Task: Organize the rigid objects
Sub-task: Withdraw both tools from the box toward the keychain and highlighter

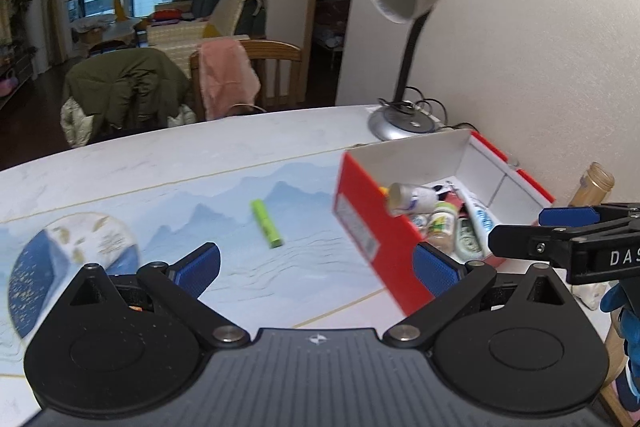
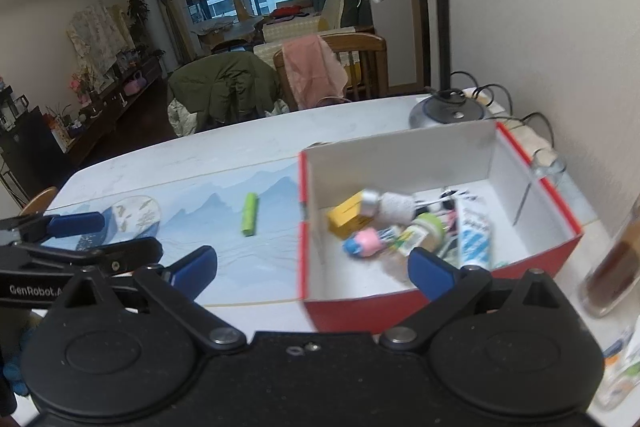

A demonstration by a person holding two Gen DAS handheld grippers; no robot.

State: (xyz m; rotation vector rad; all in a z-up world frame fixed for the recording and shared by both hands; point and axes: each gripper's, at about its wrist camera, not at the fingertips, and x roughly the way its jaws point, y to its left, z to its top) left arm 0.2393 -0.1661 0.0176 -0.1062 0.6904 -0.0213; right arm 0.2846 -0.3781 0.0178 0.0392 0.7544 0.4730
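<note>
Right wrist view first: your right tool point(image 2: 312, 263) stands spread wide with nothing between its pads, hovering over the near wall of the red box point(image 2: 440, 303). Your left tool point(image 1: 316, 263) is just as wide and just as empty; it hangs above the patterned mat point(image 1: 168, 211), with its right pad in front of the box's near corner.

Past the pads, the box already holds most of the load: a yellow carton point(image 2: 346, 217), a pink toy point(image 2: 364, 242), a green-lidded jar point(image 2: 430, 227), a white tube point(image 2: 474, 235) and other bits too blurred to name.

Beyond that, one green marker point(image 1: 267, 223) lies alone on the mat, left of the box and well apart from it. Judging by this, you are nearly done; the marker looks like the last piece on the worktop point(image 1: 200, 143) to go in. A brown bottle point(image 2: 614, 267) stands right of the box; I cannot tell whether it belongs to the job.
</note>
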